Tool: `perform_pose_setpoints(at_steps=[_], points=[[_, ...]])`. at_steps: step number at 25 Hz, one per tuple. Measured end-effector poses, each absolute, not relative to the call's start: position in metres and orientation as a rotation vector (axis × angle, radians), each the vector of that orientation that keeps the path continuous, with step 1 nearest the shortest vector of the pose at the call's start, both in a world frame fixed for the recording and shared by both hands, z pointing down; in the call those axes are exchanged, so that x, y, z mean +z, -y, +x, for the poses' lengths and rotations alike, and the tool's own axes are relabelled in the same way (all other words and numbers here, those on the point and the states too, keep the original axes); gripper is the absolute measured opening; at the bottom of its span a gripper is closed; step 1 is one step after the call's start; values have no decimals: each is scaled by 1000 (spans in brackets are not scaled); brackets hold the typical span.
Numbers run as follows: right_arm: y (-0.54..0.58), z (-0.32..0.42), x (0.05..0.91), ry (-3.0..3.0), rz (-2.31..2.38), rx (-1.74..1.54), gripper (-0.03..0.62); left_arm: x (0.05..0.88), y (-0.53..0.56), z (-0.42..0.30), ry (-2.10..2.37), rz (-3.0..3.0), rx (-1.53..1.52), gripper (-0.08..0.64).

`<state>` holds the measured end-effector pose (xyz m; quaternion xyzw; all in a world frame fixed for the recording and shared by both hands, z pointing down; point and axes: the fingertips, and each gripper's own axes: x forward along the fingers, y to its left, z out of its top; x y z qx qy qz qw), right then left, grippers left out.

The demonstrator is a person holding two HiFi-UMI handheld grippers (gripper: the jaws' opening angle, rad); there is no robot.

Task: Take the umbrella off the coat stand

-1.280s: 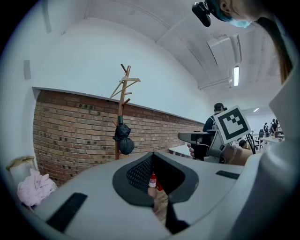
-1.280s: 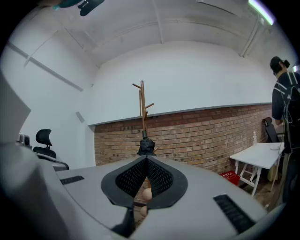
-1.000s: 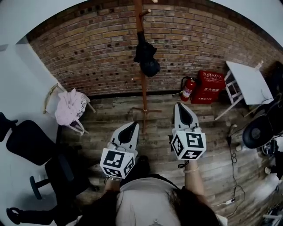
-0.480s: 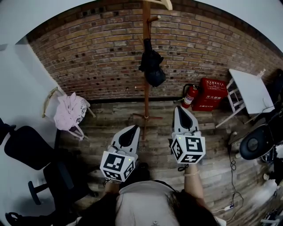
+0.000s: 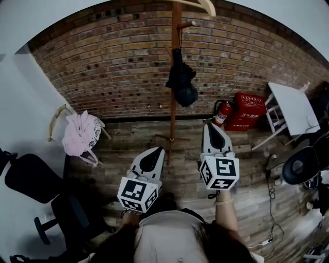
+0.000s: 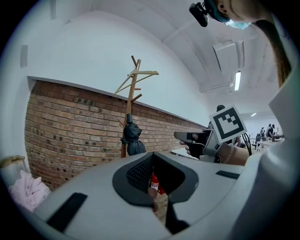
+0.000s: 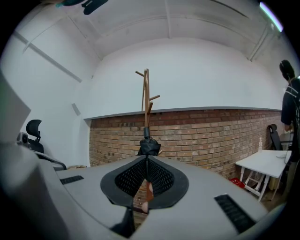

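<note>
- The black folded umbrella point(image 5: 181, 85) hangs from a peg high on the slim wooden coat stand point(image 5: 172, 120), touching the pole and well clear of the floor.
- A pale wooden hanger point(image 5: 199, 4) sits at the top of the coat stand, above the umbrella.
- The coat stand rises from a wooden plank floor point(image 5: 128, 136), just in front of a red-brown brick wall point(image 5: 103, 67).
- The right gripper point(image 5: 209, 123) is held level, short of the coat stand and just right of its base. Its jaws are clenched together with nothing between them, and they point at the pole and the umbrella.
- The left gripper point(image 5: 156, 150) is held level, just left of the stand's base. Its jaws are drawn together and grasp nothing.
- Right of the coat stand, against the wall, stand a red fire extinguisher point(image 5: 220, 113) and a red box point(image 5: 248, 110).
- Further right is a white bench point(image 5: 290, 105).
- Left of the coat stand, a pink cloth point(image 5: 79, 132) lies heaped on a chair.
- Further left is a black office chair point(image 5: 28, 177).
</note>
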<state>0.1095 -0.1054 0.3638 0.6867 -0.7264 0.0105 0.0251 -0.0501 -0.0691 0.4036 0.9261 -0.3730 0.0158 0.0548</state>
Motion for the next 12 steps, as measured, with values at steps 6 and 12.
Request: perform_pose_setpoints(at_steps=[6, 12], points=[[123, 101, 365, 2234, 2131, 34, 38, 405, 86, -55, 1093, 2821, 43, 11], [136, 96, 362, 2236, 2121, 24, 38, 404, 100, -57, 1077, 2828, 34, 11]])
